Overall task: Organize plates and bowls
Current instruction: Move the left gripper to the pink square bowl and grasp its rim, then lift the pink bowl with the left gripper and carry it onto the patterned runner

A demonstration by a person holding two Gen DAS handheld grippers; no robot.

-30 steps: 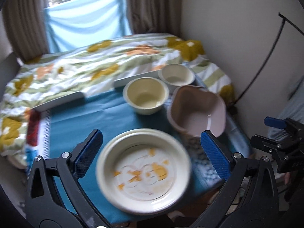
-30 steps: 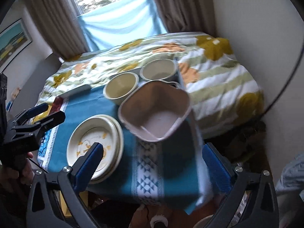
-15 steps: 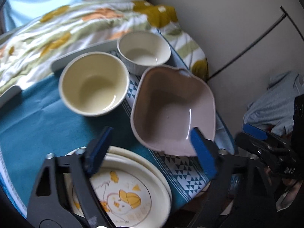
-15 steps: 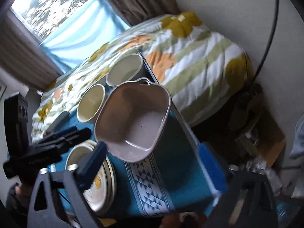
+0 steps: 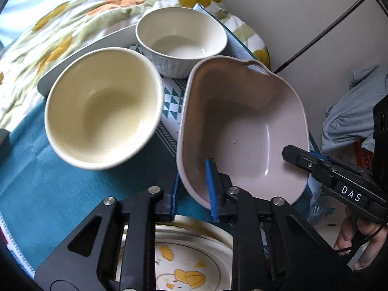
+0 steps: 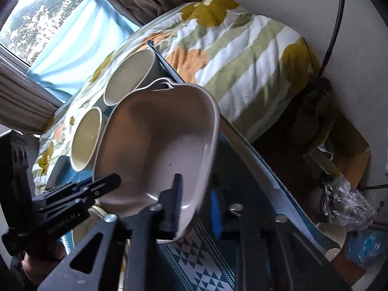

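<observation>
Pink bowl (image 5: 245, 126) sits at the worktop's (image 5: 36, 169) right edge, just beside the cream bowl (image 5: 101, 111) and white ribbed bowl (image 5: 181, 34); stacked plates (image 5: 194, 262) near front edge. Little free room on that side; teal cloth left of the cream bowl is bare. Bowl tilted, opening facing the cameras, long axis running front to back, handle (image 5: 254, 66) at far end. Left gripper (image 5: 194, 191) closing, pads pinching near rim. Right gripper (image 6: 197, 208) clamped on right rim.
</observation>
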